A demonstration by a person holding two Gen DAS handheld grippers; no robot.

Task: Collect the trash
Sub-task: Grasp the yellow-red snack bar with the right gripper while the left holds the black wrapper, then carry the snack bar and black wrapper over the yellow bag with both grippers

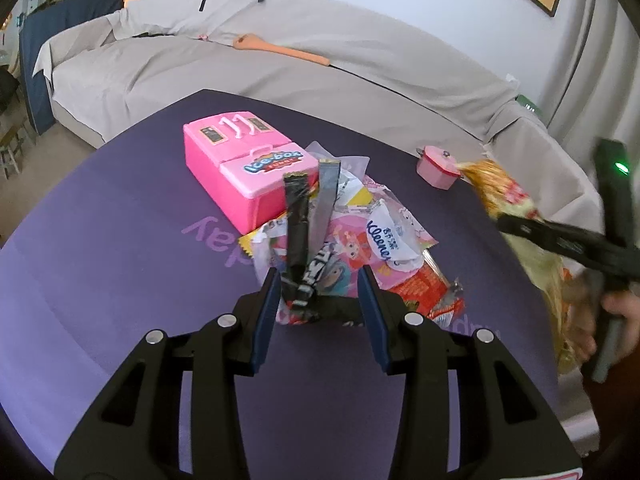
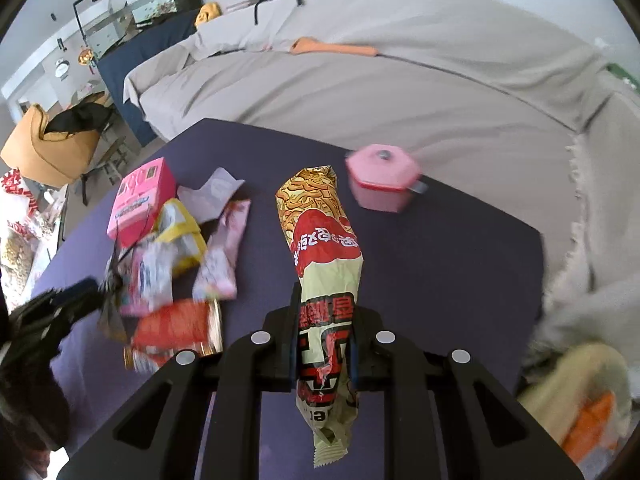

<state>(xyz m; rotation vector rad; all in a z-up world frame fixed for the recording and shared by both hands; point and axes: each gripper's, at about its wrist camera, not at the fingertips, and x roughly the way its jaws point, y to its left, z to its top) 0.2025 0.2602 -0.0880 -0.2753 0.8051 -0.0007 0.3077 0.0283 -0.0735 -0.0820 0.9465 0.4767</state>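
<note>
Fingers of the right gripper (image 2: 323, 344) pinch a noodle packet (image 2: 324, 256) above the bench (image 2: 460, 264); left gripper (image 1: 320, 312) fingers stand apart around a black wrapper (image 1: 297, 224). Mid-collection; next, probably bin the packet.

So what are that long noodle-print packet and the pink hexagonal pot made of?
The long noodle-print packet, pinched in the right gripper, looks like thin glossy plastic film: it creases and has a crimped, serrated end. The pink hexagonal pot looks like moulded matte plastic, with crisp edges and even colour, probably a toy.
</note>
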